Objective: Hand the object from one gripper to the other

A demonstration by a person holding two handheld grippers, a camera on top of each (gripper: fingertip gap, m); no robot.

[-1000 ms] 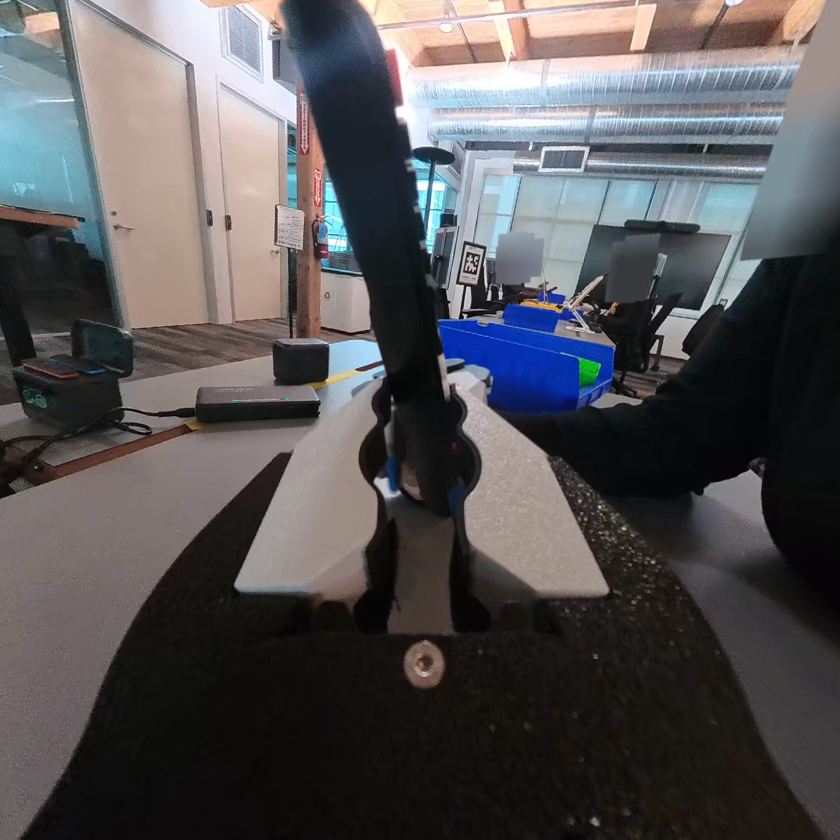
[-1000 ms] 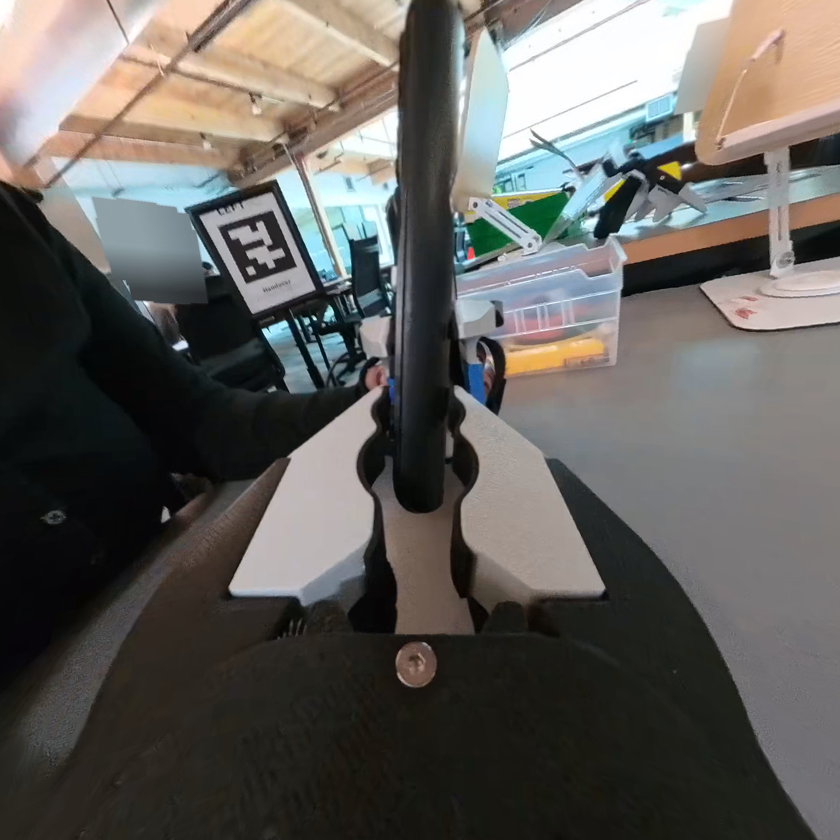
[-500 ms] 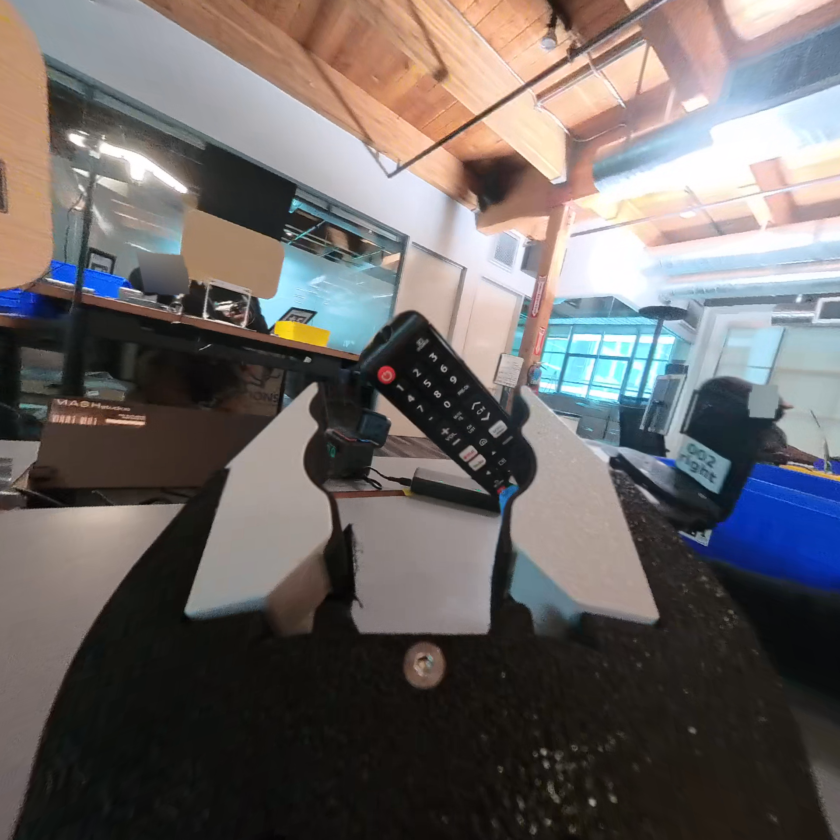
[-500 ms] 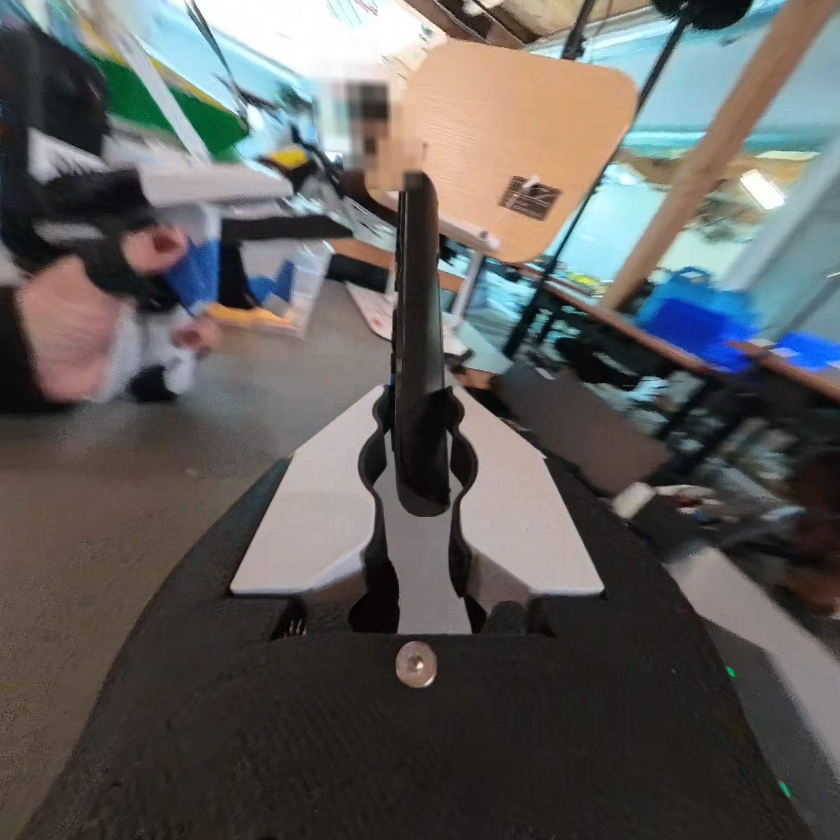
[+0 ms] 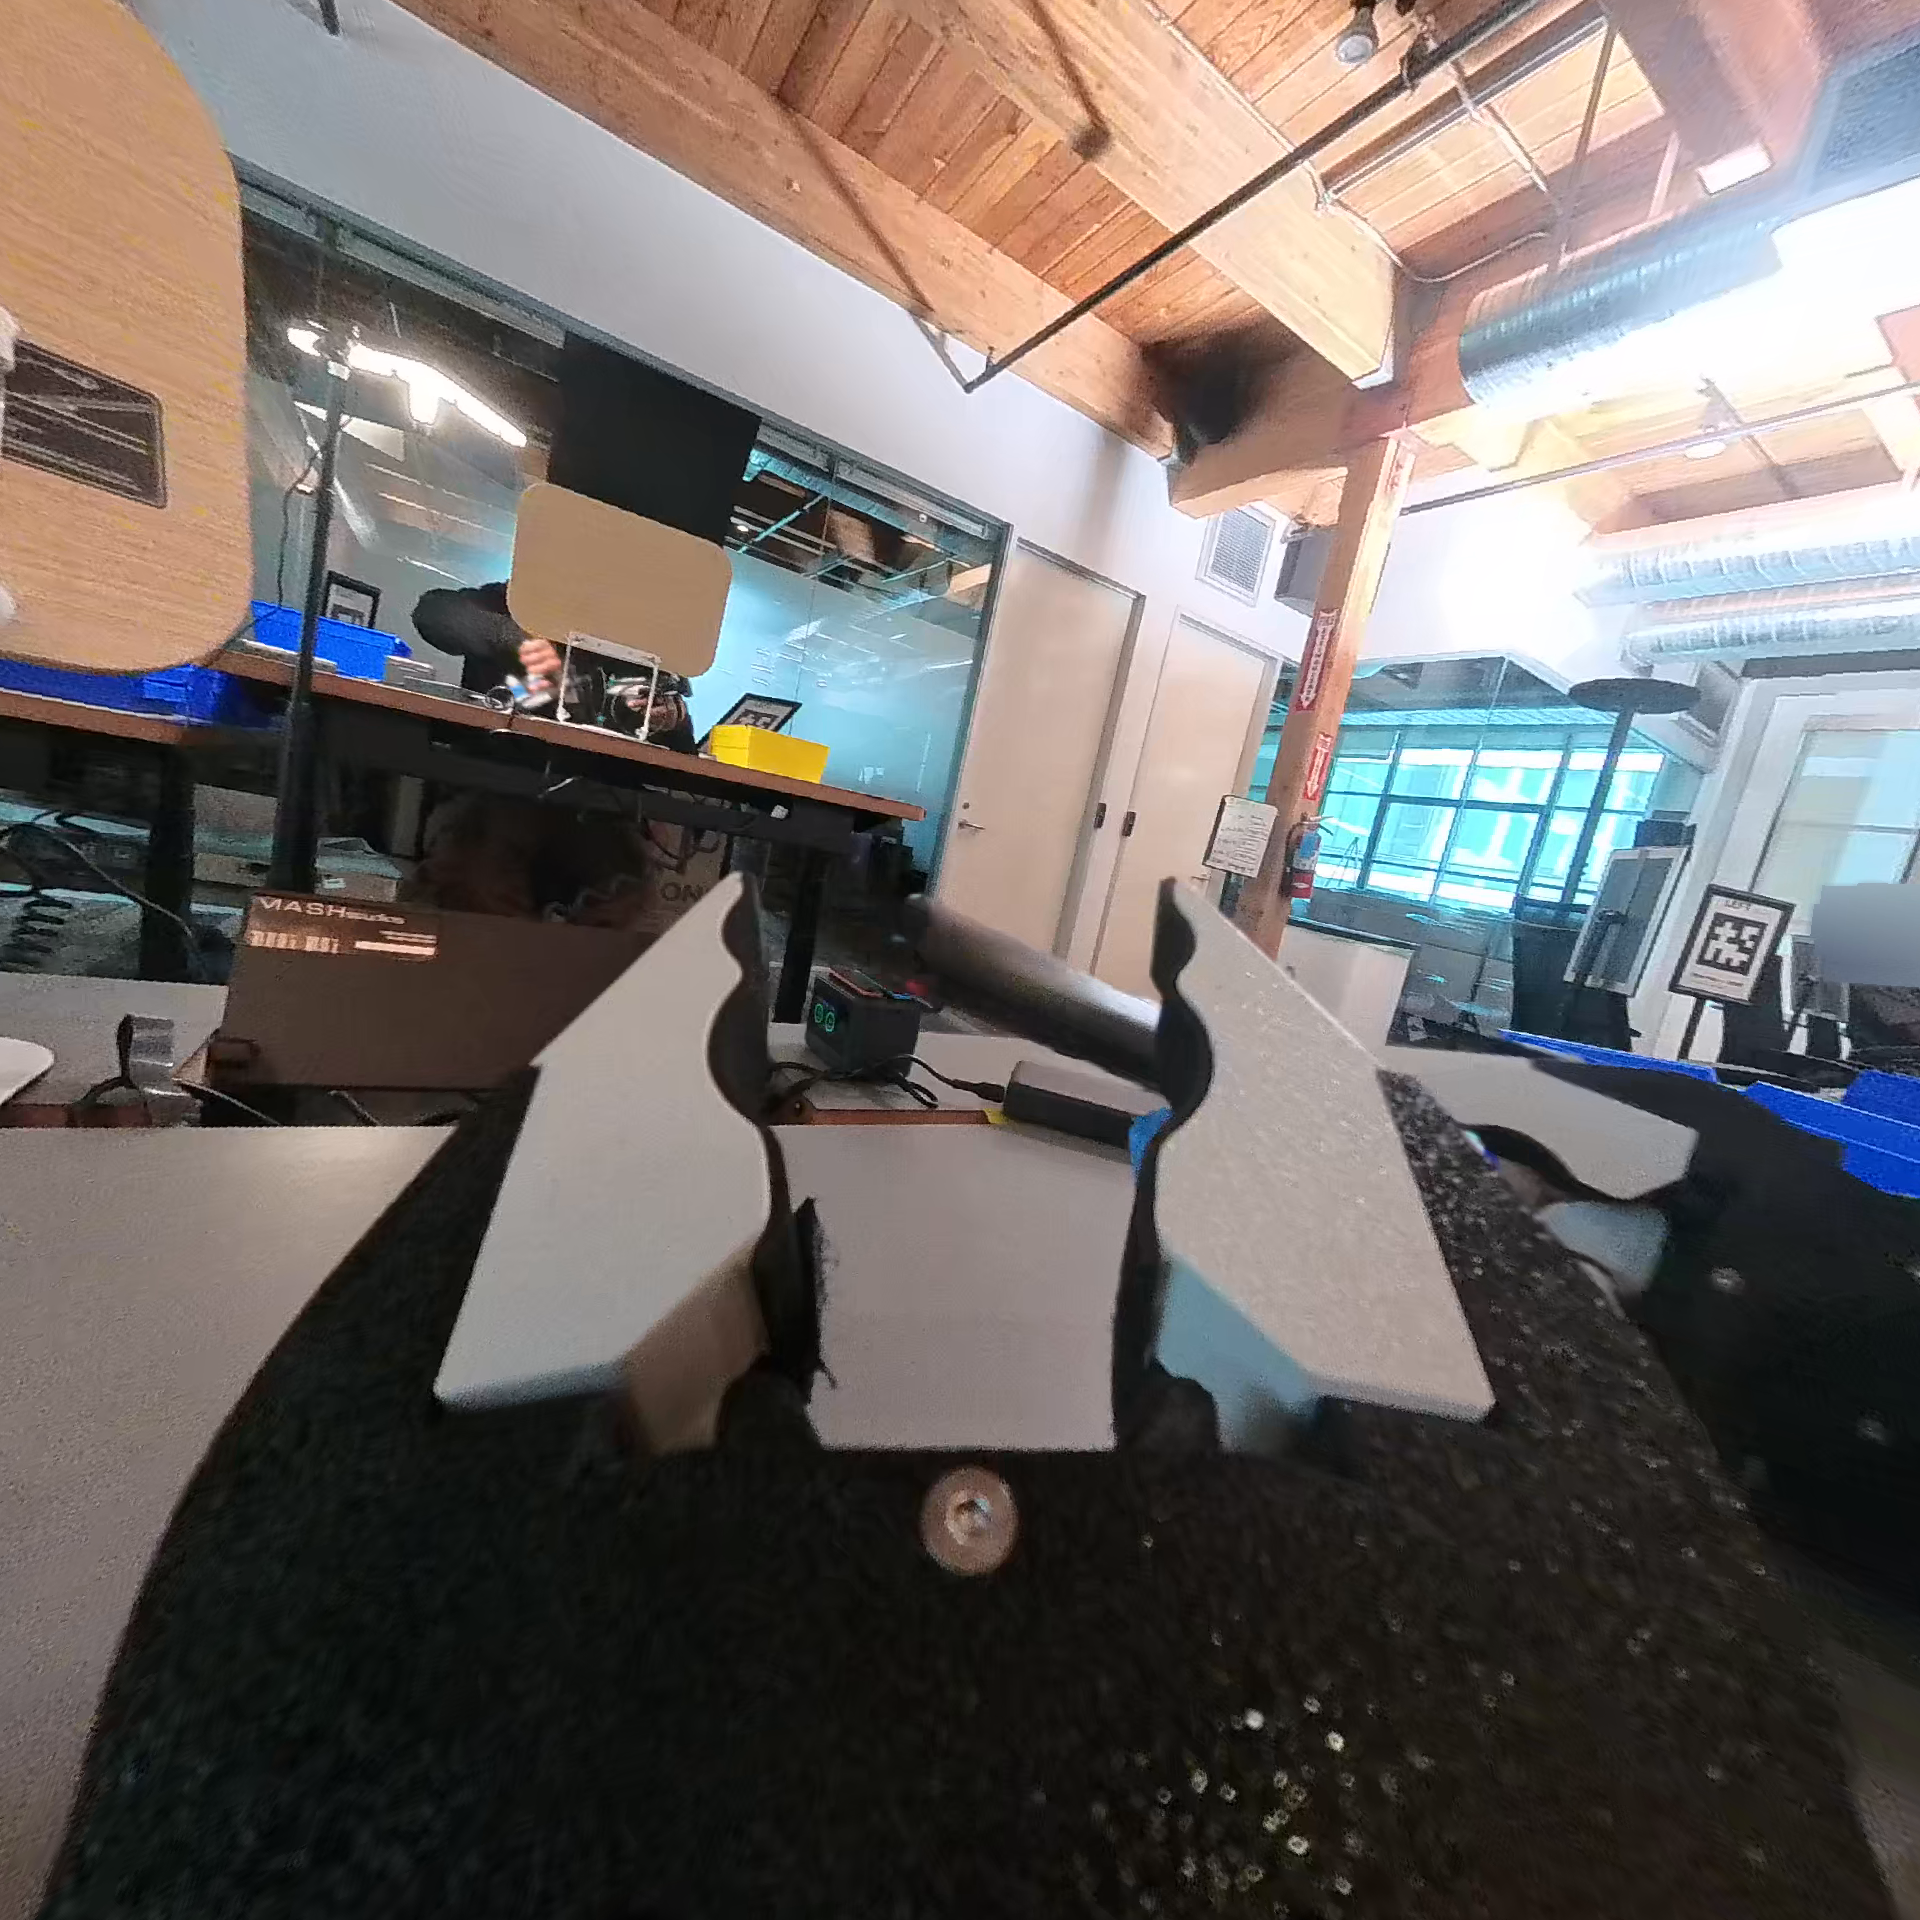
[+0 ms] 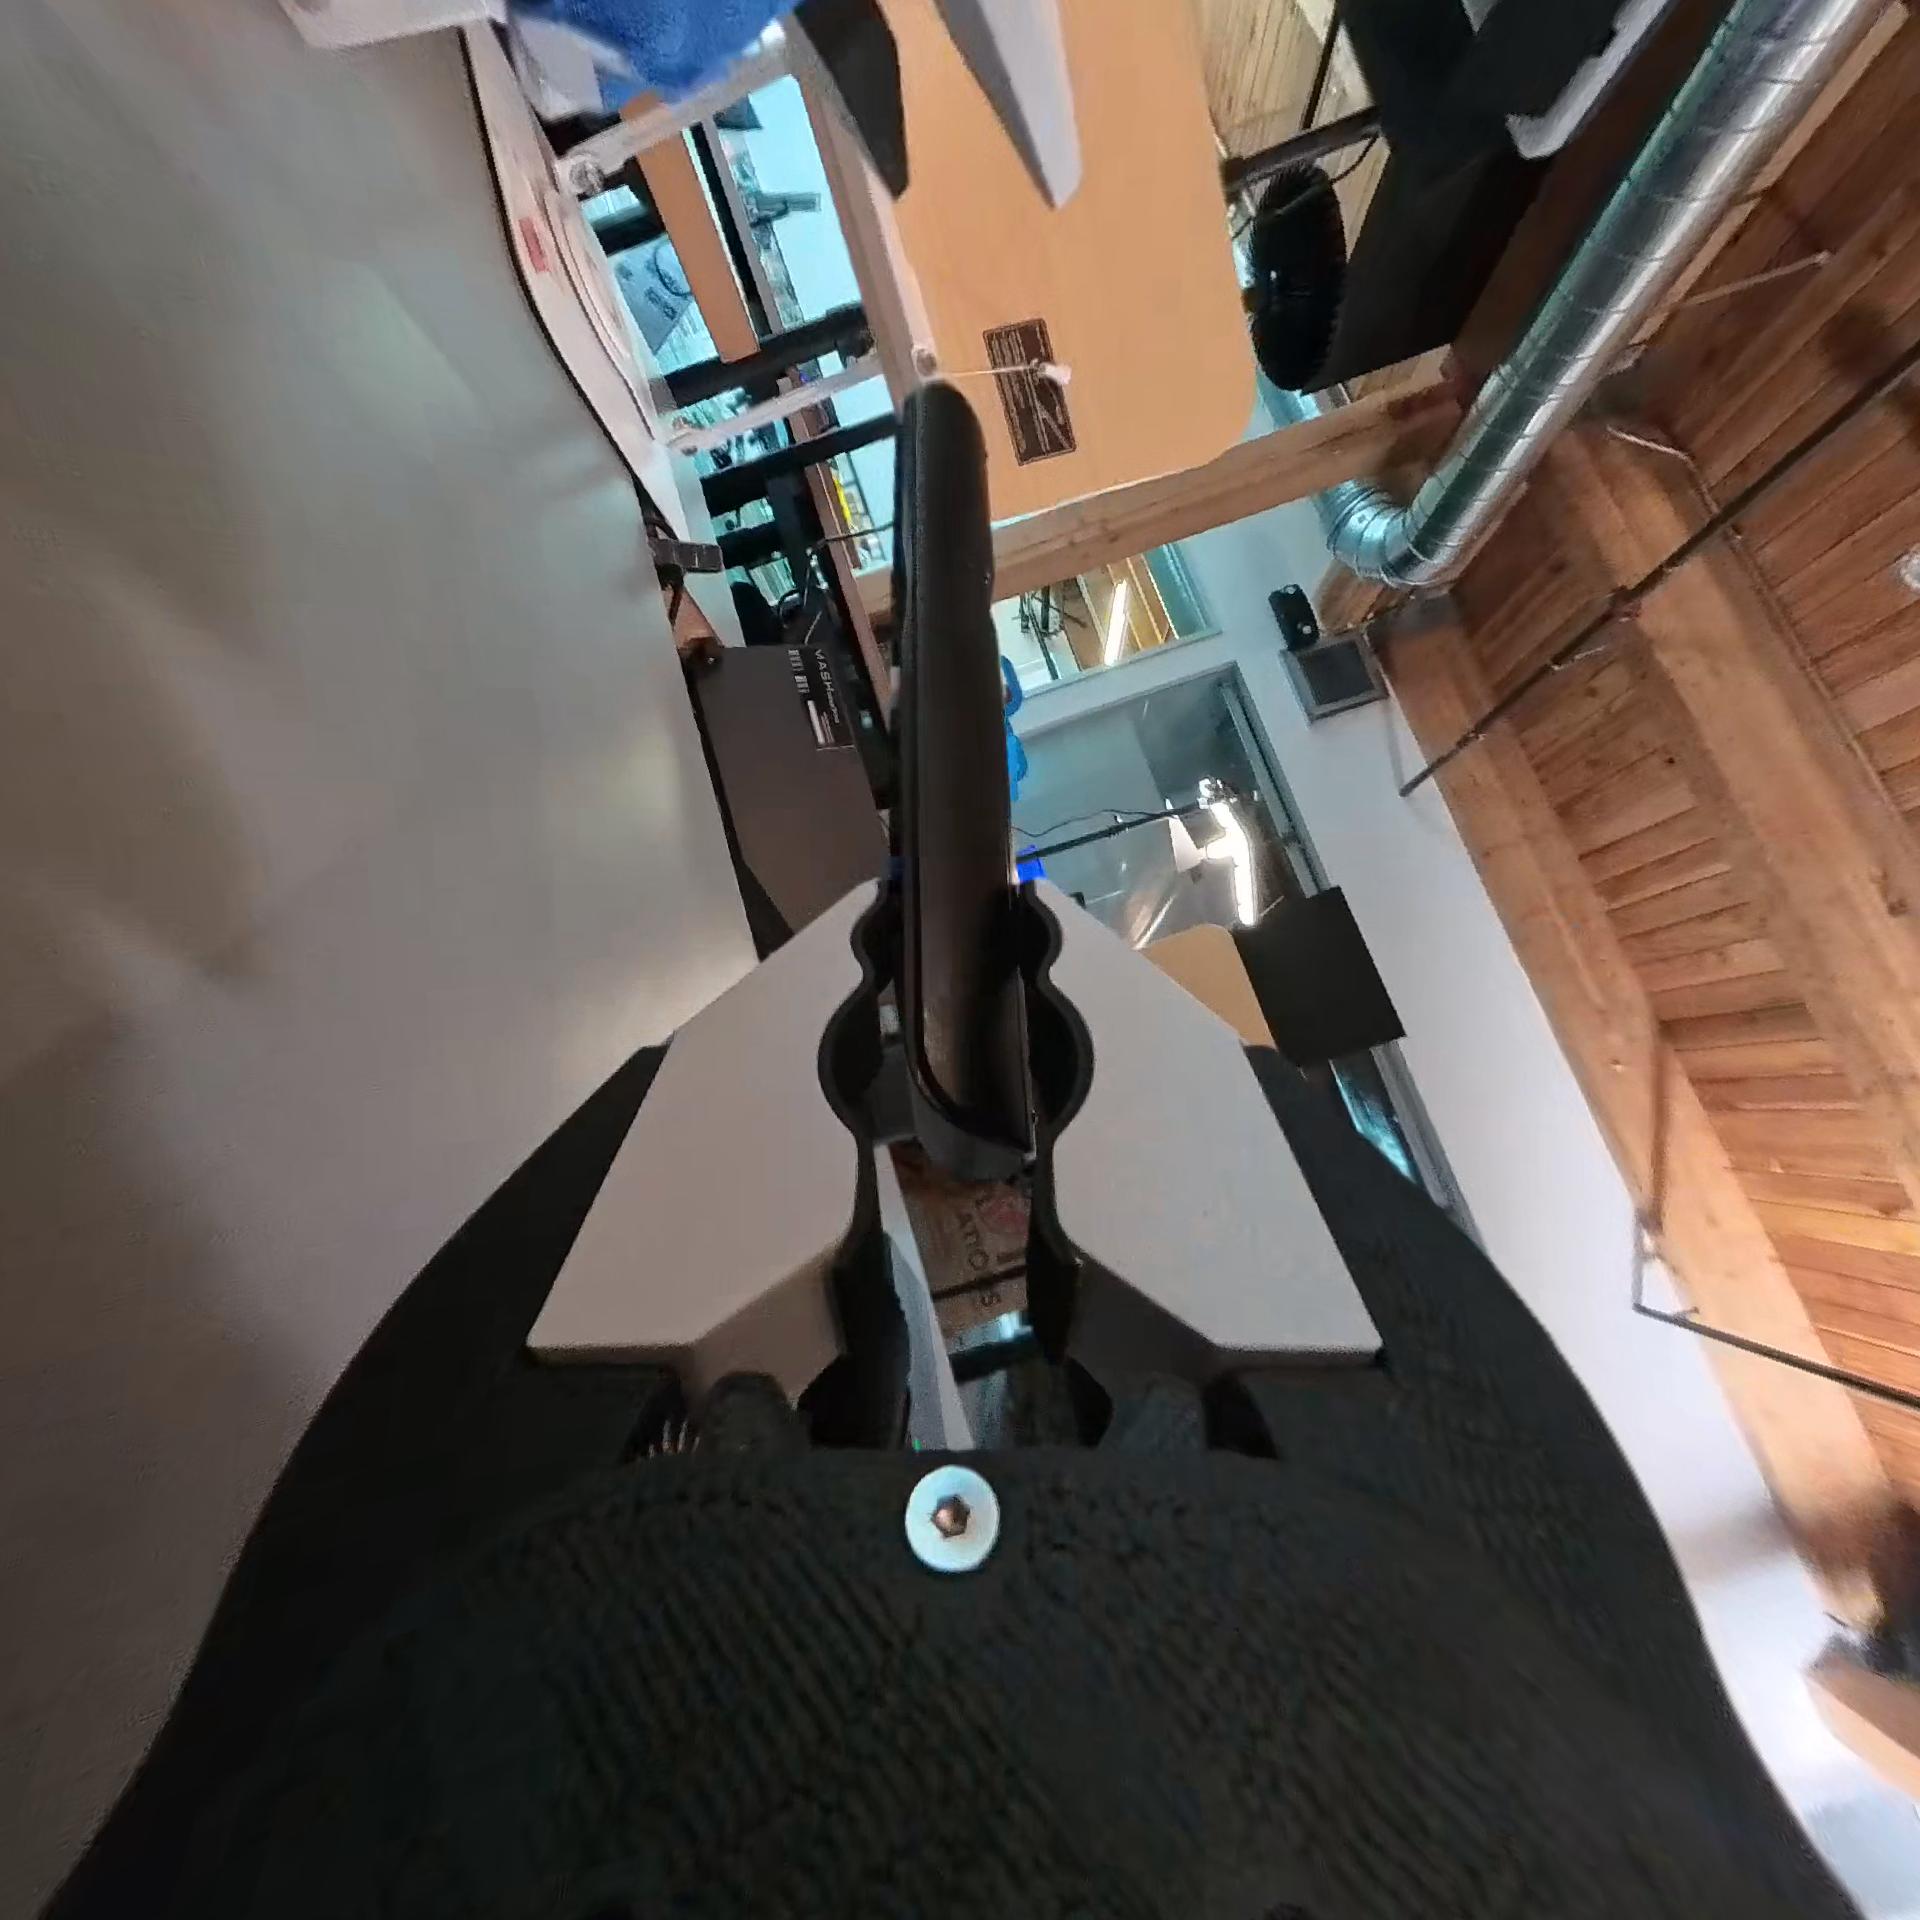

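- 2 grippers on my feeds: the left gripper (image 5: 956, 997) has its fingers spread wide with nothing between them, above the grey table (image 5: 208, 1247).
- My right gripper (image 6: 951, 956) is clamped on the black remote (image 6: 951, 727), which runs edge-on straight out past the fingertips; this view is rolled sideways.
- In my left view I see the remote (image 5: 1029, 987) lying dark and slanted beyond the gap, its near end hidden behind the right finger (image 5: 1278, 1143).

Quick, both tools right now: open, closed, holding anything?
Left tool: open, holding nothing.
Right tool: closed on the black remote.
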